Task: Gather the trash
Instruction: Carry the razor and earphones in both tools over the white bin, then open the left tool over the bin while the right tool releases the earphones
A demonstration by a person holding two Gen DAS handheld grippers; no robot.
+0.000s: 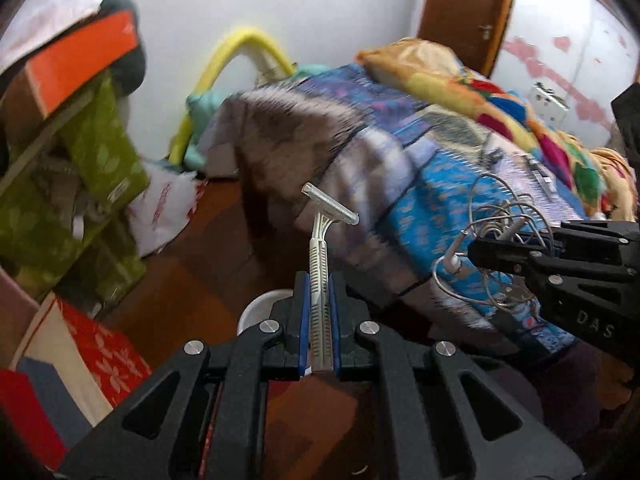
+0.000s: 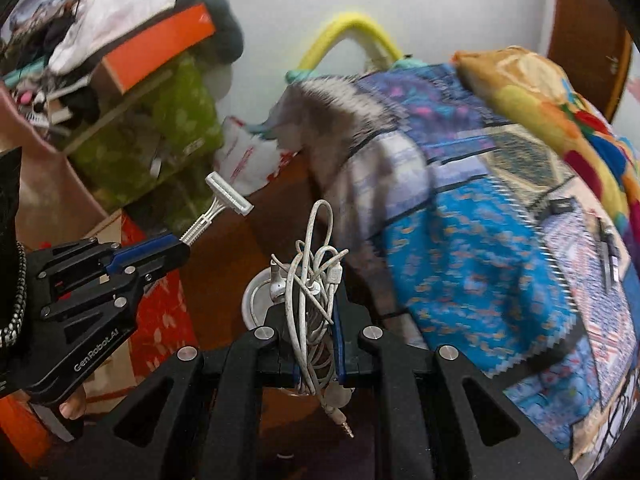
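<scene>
My left gripper [image 1: 318, 280] is shut on a white disposable razor [image 1: 320, 248], head pointing up and away; it also shows in the right wrist view [image 2: 224, 204] held by that gripper [image 2: 176, 250] at the left. My right gripper [image 2: 314, 300] is shut on a tangled bundle of white earphone cable [image 2: 312, 280], the jack plug hanging below. In the left wrist view the same gripper [image 1: 476, 254] holds the cable [image 1: 496, 236] at the right. A white round container [image 2: 258, 296] stands on the floor beneath both grippers, partly hidden; its rim also shows in the left wrist view [image 1: 260, 306].
A bed with a blue patterned blanket [image 1: 432, 200] and a bright quilt [image 1: 500, 92] fills the right. Stacked green boxes [image 1: 100, 160], an orange box [image 1: 80, 60] and red boxes [image 1: 104, 352] crowd the left. A white plastic bag [image 1: 160, 208] lies on the brown floor [image 1: 208, 264].
</scene>
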